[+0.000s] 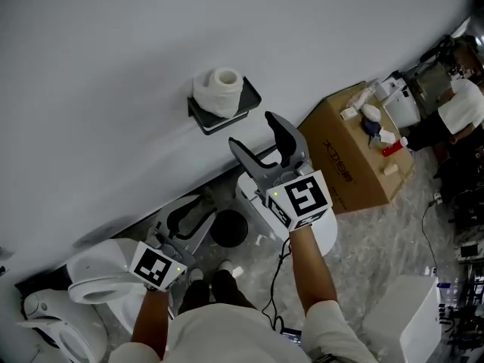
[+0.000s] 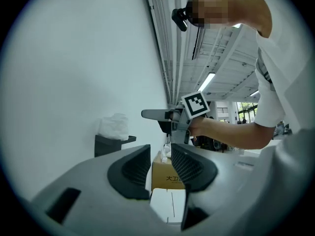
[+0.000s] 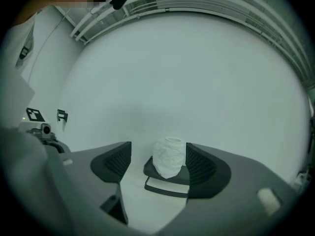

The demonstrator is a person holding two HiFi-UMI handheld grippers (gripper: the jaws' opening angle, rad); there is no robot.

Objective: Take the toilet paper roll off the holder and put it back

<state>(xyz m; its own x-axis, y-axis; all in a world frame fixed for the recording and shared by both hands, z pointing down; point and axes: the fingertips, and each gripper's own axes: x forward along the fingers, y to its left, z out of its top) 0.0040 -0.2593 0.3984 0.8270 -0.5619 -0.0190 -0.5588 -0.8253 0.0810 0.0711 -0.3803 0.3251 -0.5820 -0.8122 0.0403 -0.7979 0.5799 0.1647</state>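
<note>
A white toilet paper roll (image 1: 221, 91) stands upright on a black holder (image 1: 234, 118) fixed to a plain white wall, with its core hole facing up and its outer sheets crumpled and loosely bunched. The holder is a flat, matte shelf with a shallow raised lip and a thin bar under its front edge.

The right gripper (image 1: 255, 134) hangs near the shelf, on the floor side of it, pointing at the roll. Its two grey, curved fingers stand wide apart and grip nothing. In the right gripper view the roll sits framed between the ribbed black pads, with neither pad pressing on it. A white marker cube (image 1: 306, 197) printed with black squares rides behind the fingers, over a bare forearm.

The left gripper (image 1: 189, 216) is held low and well away from the shelf, beside a glossy white toilet (image 1: 98, 274). Its ribbed pads are also parted and nothing is between them.

Past the shelf, a brown cardboard box (image 1: 355, 157) rests against the wall on a grey, marble-veined floor (image 1: 393, 233), with small white bottles and a red item scattered on its lid. Dark print runs along its side. In the left gripper view the characters 大卫 can be read there before a finger cuts off the rest. A round black bin (image 1: 229, 228) stands on the floor between the two grippers
</note>
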